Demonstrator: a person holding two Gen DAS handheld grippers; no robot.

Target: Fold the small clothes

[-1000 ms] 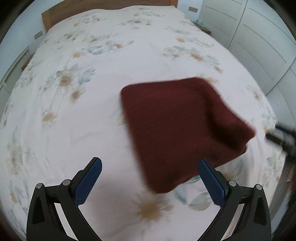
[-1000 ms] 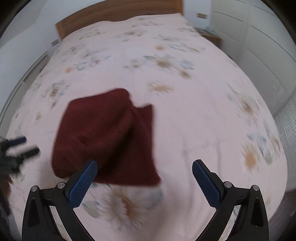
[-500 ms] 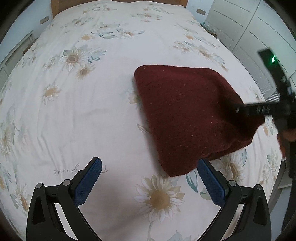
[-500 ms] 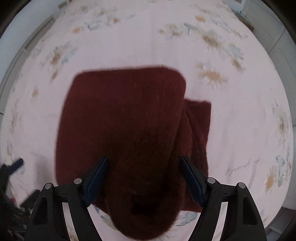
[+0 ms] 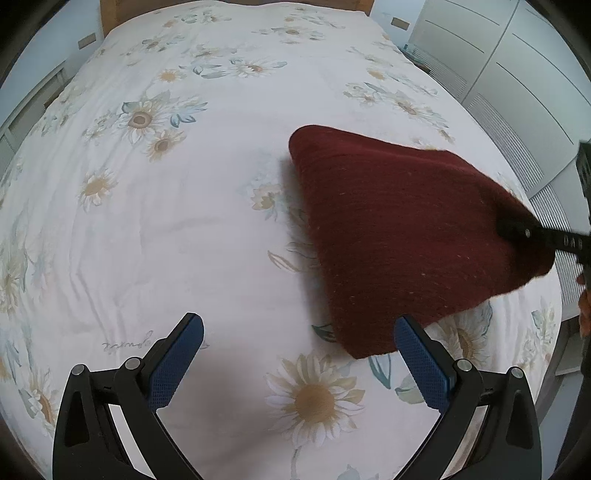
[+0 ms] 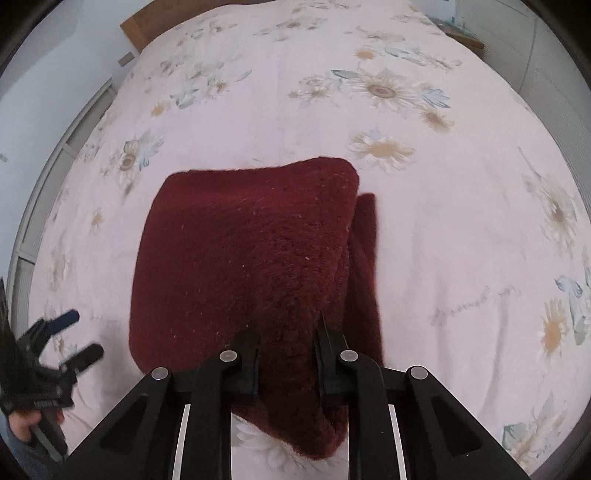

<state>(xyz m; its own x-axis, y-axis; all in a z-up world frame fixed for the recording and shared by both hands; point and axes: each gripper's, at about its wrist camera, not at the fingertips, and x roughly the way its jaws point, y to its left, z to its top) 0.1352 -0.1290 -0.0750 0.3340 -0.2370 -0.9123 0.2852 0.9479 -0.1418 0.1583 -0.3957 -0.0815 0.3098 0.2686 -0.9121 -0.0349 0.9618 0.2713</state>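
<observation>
A dark red knitted garment (image 5: 406, 236) lies folded on the flowered bed sheet (image 5: 177, 221). In the right wrist view my right gripper (image 6: 288, 350) is shut on the near edge of the garment (image 6: 251, 258) and lifts that edge a little off the bed. It also shows in the left wrist view (image 5: 532, 234), at the garment's right side. My left gripper (image 5: 295, 354) is open and empty, above the sheet to the left of the garment's near corner. It appears at the left edge of the right wrist view (image 6: 70, 336).
The bed sheet has a wooden headboard (image 6: 136, 26) at its far end. White wardrobe doors (image 5: 517, 74) stand along the right side of the bed. A white wall (image 6: 44, 81) is on the left.
My right gripper has moved in over the garment and closed on its near edge, raising it. My left gripper has stayed open and drifted slightly.
</observation>
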